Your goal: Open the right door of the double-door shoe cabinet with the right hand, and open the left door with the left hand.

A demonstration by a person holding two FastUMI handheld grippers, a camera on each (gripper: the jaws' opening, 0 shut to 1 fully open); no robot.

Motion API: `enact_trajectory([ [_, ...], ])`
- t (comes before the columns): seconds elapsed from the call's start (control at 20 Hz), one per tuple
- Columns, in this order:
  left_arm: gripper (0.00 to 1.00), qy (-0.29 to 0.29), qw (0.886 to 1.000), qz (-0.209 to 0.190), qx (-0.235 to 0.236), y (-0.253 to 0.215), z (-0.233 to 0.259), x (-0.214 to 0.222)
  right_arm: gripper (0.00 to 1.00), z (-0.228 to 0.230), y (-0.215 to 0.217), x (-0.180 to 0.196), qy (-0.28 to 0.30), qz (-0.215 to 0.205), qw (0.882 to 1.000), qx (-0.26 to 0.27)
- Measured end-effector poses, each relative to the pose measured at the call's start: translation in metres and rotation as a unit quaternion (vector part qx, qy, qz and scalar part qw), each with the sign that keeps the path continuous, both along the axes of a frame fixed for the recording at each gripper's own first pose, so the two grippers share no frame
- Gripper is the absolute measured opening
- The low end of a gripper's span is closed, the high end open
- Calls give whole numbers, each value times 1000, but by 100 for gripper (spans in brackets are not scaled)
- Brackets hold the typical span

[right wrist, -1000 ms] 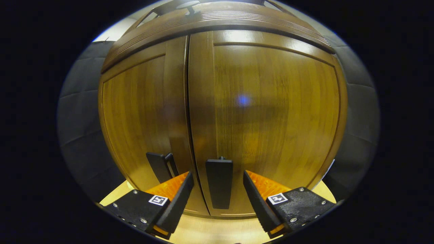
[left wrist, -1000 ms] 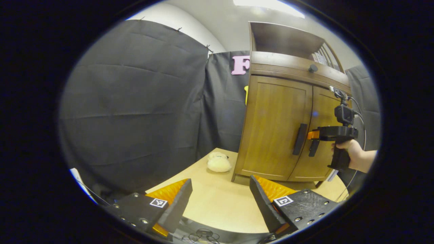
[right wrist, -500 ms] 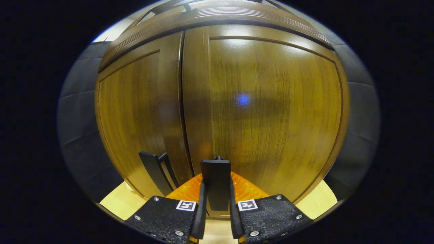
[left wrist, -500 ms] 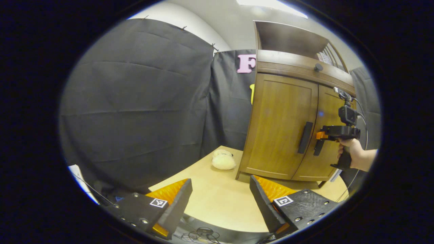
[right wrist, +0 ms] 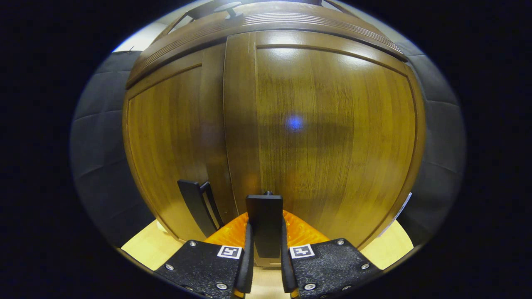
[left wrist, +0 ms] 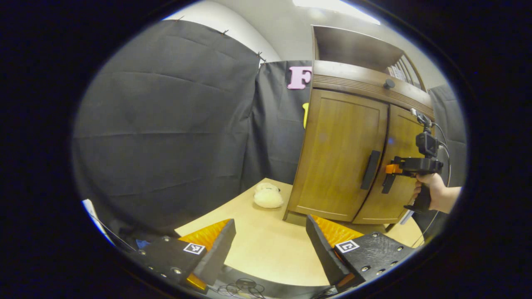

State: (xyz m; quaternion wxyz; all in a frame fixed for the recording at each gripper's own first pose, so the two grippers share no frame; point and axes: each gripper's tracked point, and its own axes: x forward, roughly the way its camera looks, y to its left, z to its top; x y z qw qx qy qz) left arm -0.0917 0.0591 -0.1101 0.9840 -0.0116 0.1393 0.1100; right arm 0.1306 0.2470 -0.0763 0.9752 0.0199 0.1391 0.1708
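Note:
The brown wooden shoe cabinet (left wrist: 345,145) stands on the table, at the right of the left gripper view. My right gripper (right wrist: 265,232) is shut on the right door's black upright handle (right wrist: 264,211), with both pads against its sides. The right door (right wrist: 332,137) rises close in front of it. Just left of it the left door's handle (right wrist: 194,207) is untouched. In the left gripper view the right gripper (left wrist: 390,169), held by a hand (left wrist: 434,193), sits at that handle beside the left door handle (left wrist: 370,169). My left gripper (left wrist: 270,238) hangs open over the table, well short of the cabinet.
A cream plush thing (left wrist: 268,197) lies on the light wooden table (left wrist: 266,257) by the cabinet's left foot. A round knob (left wrist: 389,84) sits on the band above the doors, under an open shelf (left wrist: 353,50). Cables (left wrist: 245,286) lie below the table's near edge.
The right gripper closed its fingers onto the right door handle about half a second ago and keeps hold. The left gripper stays open and has only swung a little.

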Motion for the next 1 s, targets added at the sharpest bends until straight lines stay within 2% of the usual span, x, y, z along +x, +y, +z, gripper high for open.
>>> enact_trajectory([
  [0.15,98,-1,1000,-4,7,-7,0,-1,29,0,-2,-5,4,5,1000,2],
  [0.2,100,0,1000,-5,6,-7,0,-1,29,1,-3,-8,3,6,1000,3],
  [0.45,100,4,1000,-15,4,-8,1,2,29,1,-5,-12,0,10,1000,4],
  [0.5,97,4,1000,-18,5,-9,1,3,29,1,-4,-13,1,12,1000,5],
  [1.0,100,-2,998,-54,17,-20,5,14,29,1,-2,-13,1,21,1000,9],
])
